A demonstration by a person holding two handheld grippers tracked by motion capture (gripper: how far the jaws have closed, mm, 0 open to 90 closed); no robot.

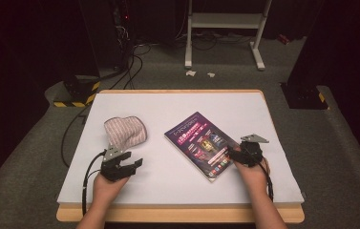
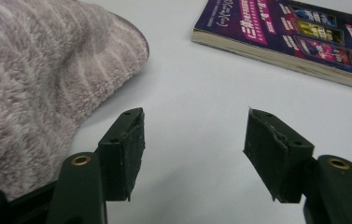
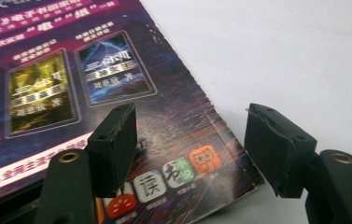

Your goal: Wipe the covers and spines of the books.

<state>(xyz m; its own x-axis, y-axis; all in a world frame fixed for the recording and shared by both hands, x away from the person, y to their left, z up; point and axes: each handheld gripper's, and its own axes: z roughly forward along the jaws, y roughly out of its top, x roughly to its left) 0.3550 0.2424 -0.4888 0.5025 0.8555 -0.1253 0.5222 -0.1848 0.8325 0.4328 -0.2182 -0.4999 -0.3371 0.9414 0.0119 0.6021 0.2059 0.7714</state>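
Right gripper view showed my right gripper (image 3: pixel 190 149) with its jaws apart and nothing pinched: one pad hung over the near corner of the book (image 3: pixel 94 93), the other over bare white table (image 3: pixel 281 51). The cover ran off the frame at nine and twelve o'clock, and its small print was too blurred to read. In the left gripper view my left gripper (image 2: pixel 194 154) stood just as wide over the table, empty, with the striped fuzzy cloth (image 2: pixel 38 79) at ten o'clock, cut off by the frame's edge. Farther off, at one o'clock, lay the book's spine. Past the table, darkness swallowed the room.
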